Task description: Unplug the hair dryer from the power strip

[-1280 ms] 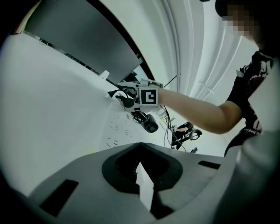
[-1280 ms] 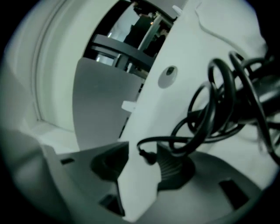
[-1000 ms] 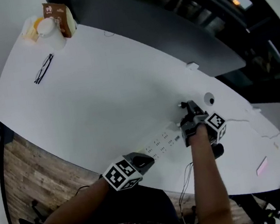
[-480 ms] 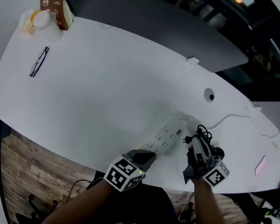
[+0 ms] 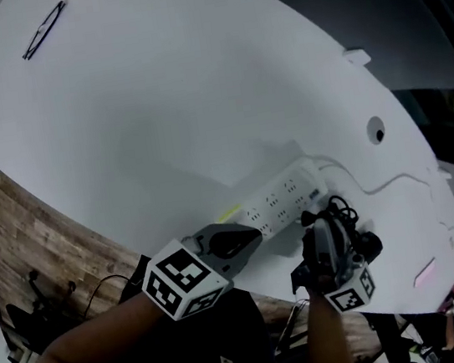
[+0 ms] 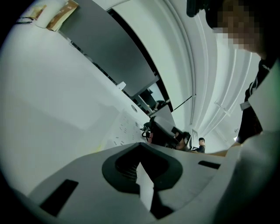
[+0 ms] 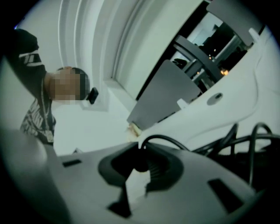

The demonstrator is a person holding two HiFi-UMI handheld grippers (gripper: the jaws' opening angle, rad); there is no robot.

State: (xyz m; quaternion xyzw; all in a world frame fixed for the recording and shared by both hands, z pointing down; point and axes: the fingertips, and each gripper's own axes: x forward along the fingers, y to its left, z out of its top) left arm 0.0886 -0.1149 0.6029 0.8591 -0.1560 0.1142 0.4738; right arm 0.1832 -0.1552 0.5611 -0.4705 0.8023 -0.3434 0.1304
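The right gripper is holding a small black plug between narrow jaws that have just been closing. The plug is hanging just beside the cable end of the white power strip, apart from its sockets. Its thin black cord is arching out of the grip and looping. The left gripper, jaws together with nothing between them, is lying at the strip's other end on the white surface.

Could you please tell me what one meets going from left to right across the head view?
The glasses → left gripper → right gripper, its jaws just closed on the black plug → round table hole → pink object.
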